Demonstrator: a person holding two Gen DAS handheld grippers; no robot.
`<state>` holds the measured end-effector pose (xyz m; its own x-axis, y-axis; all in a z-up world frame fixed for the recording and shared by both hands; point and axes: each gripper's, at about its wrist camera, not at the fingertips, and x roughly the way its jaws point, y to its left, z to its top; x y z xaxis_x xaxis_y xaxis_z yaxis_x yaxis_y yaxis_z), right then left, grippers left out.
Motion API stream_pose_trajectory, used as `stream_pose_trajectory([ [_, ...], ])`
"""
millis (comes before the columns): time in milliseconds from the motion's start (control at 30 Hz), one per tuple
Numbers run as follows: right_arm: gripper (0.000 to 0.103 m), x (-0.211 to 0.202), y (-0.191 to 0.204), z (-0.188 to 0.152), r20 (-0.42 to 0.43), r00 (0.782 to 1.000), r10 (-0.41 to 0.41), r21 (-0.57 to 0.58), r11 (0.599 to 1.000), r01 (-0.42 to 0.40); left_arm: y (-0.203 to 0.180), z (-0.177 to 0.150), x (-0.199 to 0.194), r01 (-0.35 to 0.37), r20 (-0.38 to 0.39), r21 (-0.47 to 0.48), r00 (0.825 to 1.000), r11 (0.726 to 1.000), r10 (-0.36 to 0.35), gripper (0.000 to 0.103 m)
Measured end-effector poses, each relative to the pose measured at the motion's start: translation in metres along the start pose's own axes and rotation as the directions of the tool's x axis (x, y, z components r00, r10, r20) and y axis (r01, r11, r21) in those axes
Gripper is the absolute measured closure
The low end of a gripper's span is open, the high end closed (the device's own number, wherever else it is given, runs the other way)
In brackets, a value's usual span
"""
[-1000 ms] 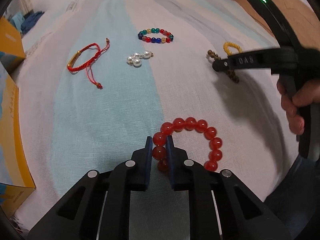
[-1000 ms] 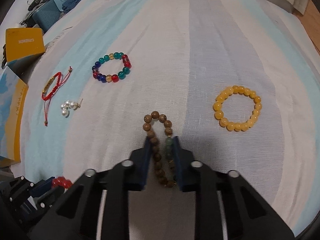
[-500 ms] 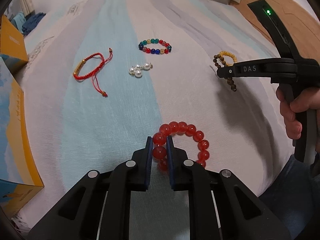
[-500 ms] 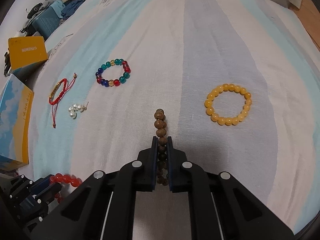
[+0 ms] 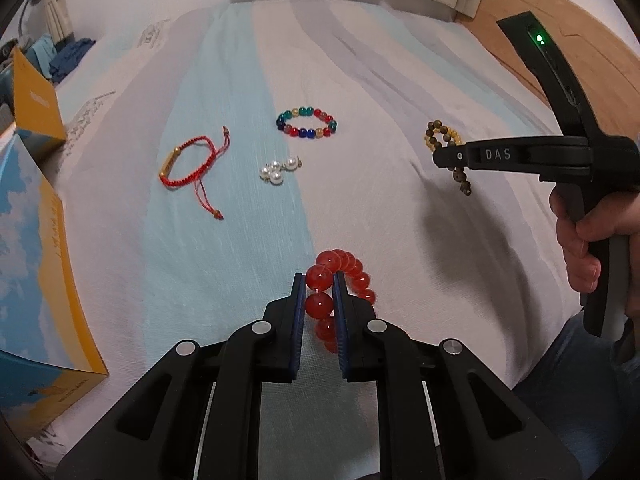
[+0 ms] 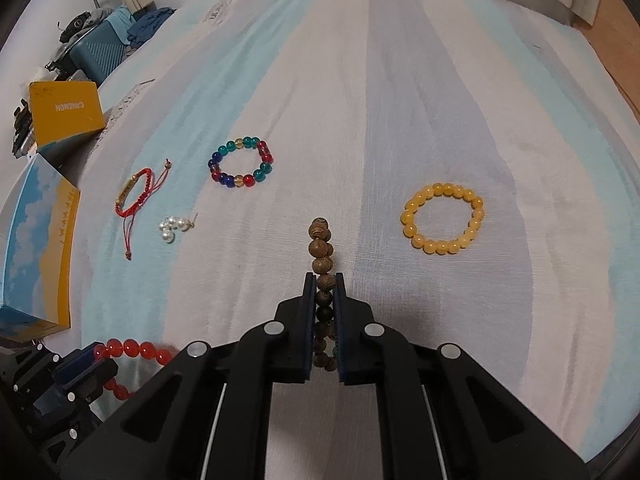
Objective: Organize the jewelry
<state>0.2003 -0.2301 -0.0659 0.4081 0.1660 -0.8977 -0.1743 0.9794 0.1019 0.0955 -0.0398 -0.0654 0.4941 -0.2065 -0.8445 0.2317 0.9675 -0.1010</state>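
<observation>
My right-wrist camera alone gave me the whole yellow bead bracelet [image 6: 443, 219] on the bedspread [image 6: 400, 80], and since a second earlier both strands had lifted off it, the left gripper [image 5: 319, 294] pinching the red bead bracelet [image 5: 340, 280] and the right gripper [image 6: 325, 294] the wooden bead bracelet [image 6: 320, 248].

Dim, warm indoor light falls on the bedspread [image 6: 400, 120] — no glare anywhere. Soft shadows pool on it just under each tool. Fisheye bending curves its far edge, where detail smears; corners go black.
</observation>
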Motion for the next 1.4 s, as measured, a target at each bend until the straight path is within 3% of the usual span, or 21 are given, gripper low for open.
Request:
stream_pose_trajectory([
  [667,0.096,-0.038,0.012,-0.004,0.047,0.998,-0.032,-0.005,0.999,0.032,-0.001,0.016,-0.037,-0.037,0.054,0.016,0.998,0.999,0.036,0.091],
  [1400,0.096,-0.078,0.052,-0.014,0.096,0.995,-0.041,-0.031,0.999,0.045,0.03,0.022,-0.08,-0.083,0.069,-0.026,0.994,0.996,0.084,0.091],
])
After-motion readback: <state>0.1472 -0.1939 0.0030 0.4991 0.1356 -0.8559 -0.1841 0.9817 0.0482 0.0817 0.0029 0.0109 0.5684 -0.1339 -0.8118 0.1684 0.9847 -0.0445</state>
